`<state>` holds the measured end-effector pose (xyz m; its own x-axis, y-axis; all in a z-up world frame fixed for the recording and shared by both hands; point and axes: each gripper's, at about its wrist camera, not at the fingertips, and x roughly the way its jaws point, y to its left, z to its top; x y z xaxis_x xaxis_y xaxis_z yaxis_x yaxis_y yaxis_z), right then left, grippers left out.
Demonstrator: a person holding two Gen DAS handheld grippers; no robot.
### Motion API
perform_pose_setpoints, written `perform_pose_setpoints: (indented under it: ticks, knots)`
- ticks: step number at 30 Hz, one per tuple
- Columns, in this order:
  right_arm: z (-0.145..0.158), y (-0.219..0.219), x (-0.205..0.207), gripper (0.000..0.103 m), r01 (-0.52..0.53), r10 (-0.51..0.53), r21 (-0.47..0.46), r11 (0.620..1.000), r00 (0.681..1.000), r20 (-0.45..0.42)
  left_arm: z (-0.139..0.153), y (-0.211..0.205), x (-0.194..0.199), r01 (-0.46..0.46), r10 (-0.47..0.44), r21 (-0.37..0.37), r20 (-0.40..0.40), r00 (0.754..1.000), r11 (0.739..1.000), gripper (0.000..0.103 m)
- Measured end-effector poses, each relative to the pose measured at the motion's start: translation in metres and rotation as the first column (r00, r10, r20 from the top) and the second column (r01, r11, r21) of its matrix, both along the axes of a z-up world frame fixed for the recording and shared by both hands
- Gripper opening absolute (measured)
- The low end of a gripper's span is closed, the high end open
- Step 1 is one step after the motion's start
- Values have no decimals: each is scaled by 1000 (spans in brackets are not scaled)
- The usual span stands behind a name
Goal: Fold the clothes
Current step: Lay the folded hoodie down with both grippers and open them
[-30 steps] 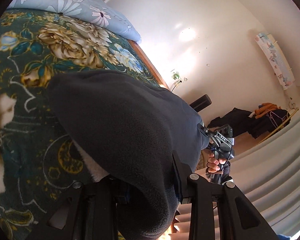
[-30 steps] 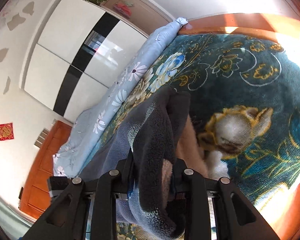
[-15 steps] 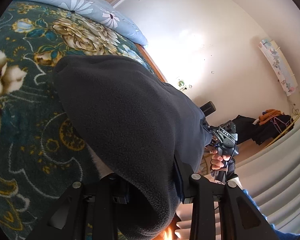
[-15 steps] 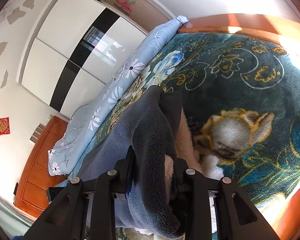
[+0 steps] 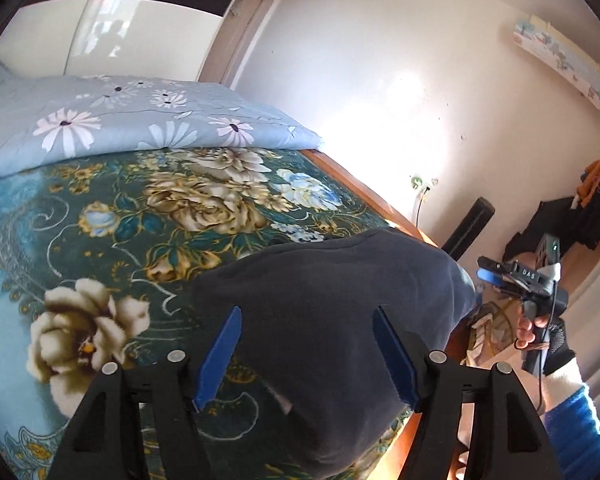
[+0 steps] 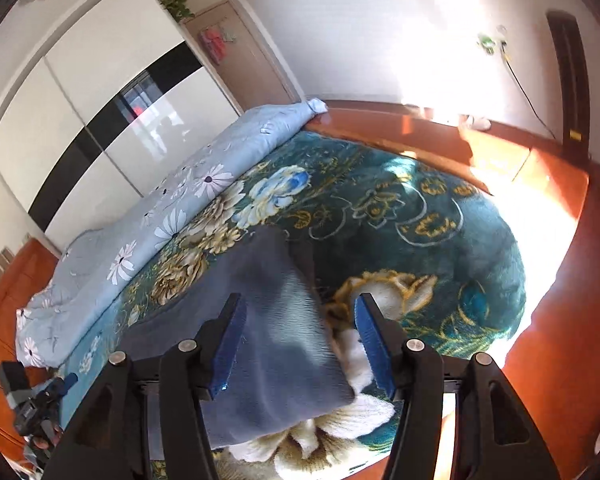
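Both grippers, left [image 5: 306, 354] and right [image 6: 298, 346], released dark fleece garment [image 5: 340, 320] since previous frame; jaws spread wide; garment lay folded on floral blanket [image 5: 120, 220].

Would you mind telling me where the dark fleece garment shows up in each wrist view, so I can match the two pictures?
Left wrist view: dark fleece garment lies lower centre-right, on the floral blanket by the bed's edge.
Right wrist view: the garment lies lower centre-left.
Shared landmark: the light blue daisy quilt lies beyond it in both.
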<state>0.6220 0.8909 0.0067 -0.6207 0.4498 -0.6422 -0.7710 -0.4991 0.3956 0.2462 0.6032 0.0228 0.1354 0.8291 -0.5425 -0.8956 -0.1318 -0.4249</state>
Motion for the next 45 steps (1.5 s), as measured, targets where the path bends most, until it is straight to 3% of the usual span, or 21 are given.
perform_pose_setpoints:
  ticks: [5, 10, 18, 22, 28, 32, 37, 40, 45]
  knots:
    - [12, -27, -71, 58, -157, 140, 98, 983, 978, 157, -7, 36, 52, 65, -69, -39, -105, 992, 997, 73]
    - [-9, -30, -81, 58, -154, 103, 202, 967, 966, 239, -27, 50, 76, 74, -87, -79, -169, 982, 994, 73]
    - [-52, -3, -41, 59, -27, 17, 85, 996, 993, 119, -46, 57, 84, 116, -136, -106, -216, 967, 988, 74]
    - [-44, -11, -45, 59, -8, -7, 107, 994, 990, 144, -39, 53, 84, 104, -125, -107, -215, 969, 989, 75]
    - [-21, -70, -62, 62, -41, 8, 173, 984, 982, 188, -26, 26, 78, 59, -67, -59, -151, 986, 997, 77]
    - [-40, -118, -77, 63, -34, 3, 200, 979, 988, 157, -33, 7, 78, 13, -20, -57, -126, 992, 998, 81]
    - [-57, -171, -95, 63, -15, -10, 208, 978, 993, 120, -43, -16, 84, 6, -17, -67, -170, 985, 998, 88]
    - [-58, -192, -99, 75, 5, -28, 206, 978, 993, 111, -49, -31, 85, -39, 27, -56, -204, 979, 998, 103]
    - [-60, -217, -93, 75, 80, -92, 165, 983, 993, 67, -50, -54, 83, -66, 54, -45, -225, 973, 997, 103]
